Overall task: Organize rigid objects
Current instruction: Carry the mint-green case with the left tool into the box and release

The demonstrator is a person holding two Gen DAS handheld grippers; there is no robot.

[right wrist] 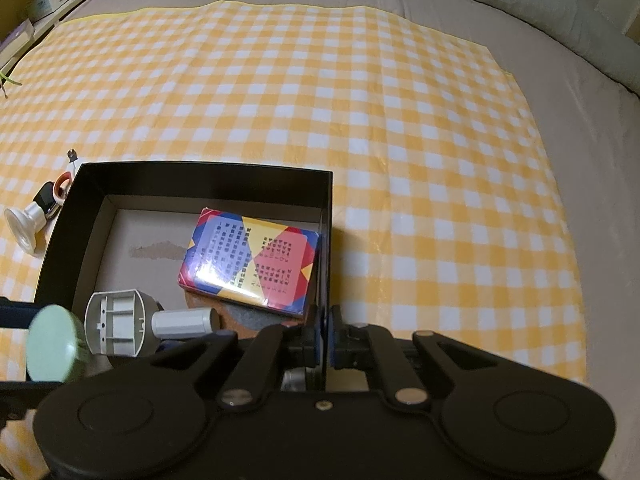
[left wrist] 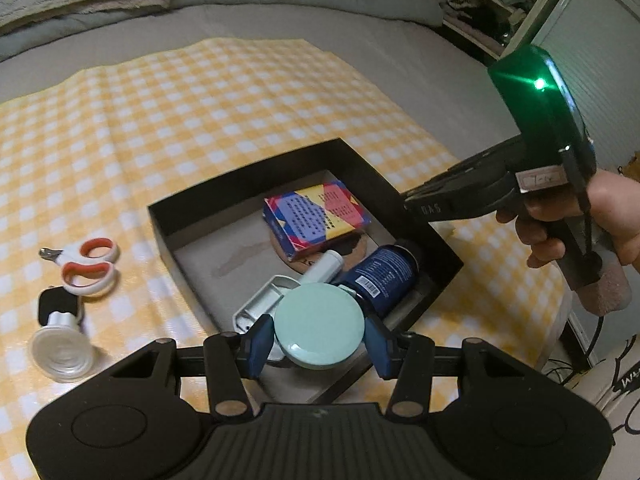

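My left gripper (left wrist: 319, 342) is shut on a mint-green round case (left wrist: 320, 326) and holds it over the near end of an open black box (left wrist: 256, 172). The case also shows at the left edge of the right wrist view (right wrist: 54, 346). Inside the box lie a colourful card pack (left wrist: 316, 216) on a cork coaster (left wrist: 308, 262), a white tube (left wrist: 326, 266), a grey plastic holder (left wrist: 260, 300) and a dark blue can (left wrist: 382, 276). My right gripper (right wrist: 326, 332) is shut on the box's right wall (right wrist: 328, 216); a hand holds it at the right (left wrist: 416, 200).
The box sits on a yellow checked cloth (right wrist: 320, 80) spread over a grey bed. Left of the box lie red-and-white pet nail clippers (left wrist: 90, 266) and a clear suction-cup piece with a black part (left wrist: 62, 344). Pillows and shelves line the far side.
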